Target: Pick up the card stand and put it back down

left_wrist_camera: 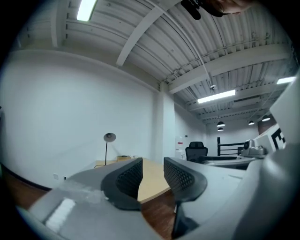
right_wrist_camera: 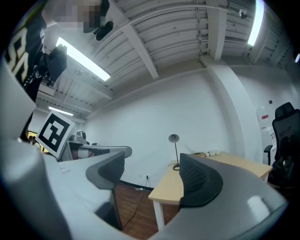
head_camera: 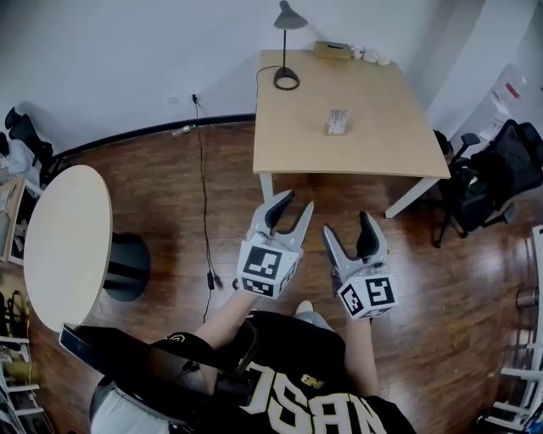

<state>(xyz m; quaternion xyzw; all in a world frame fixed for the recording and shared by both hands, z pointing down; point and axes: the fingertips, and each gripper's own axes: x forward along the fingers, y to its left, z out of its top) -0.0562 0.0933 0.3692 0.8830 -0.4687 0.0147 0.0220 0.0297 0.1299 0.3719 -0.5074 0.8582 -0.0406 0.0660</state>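
Standing on table centre, card stand clear of edges.

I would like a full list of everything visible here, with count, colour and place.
rectangular table: one, light wood, ahead
card stand: one, pale, middle of that table
desk lamp: one, dark, table's far left corner
box: one, tan, table's far edge
small things: several, white, beside the box
round table: one, light wood, at left
office chair: one, black, at right
cable: one, black, on the floor
left claw: one, grey, jaws slightly apart, empty
right claw: one, grey, jaws wide apart, empty
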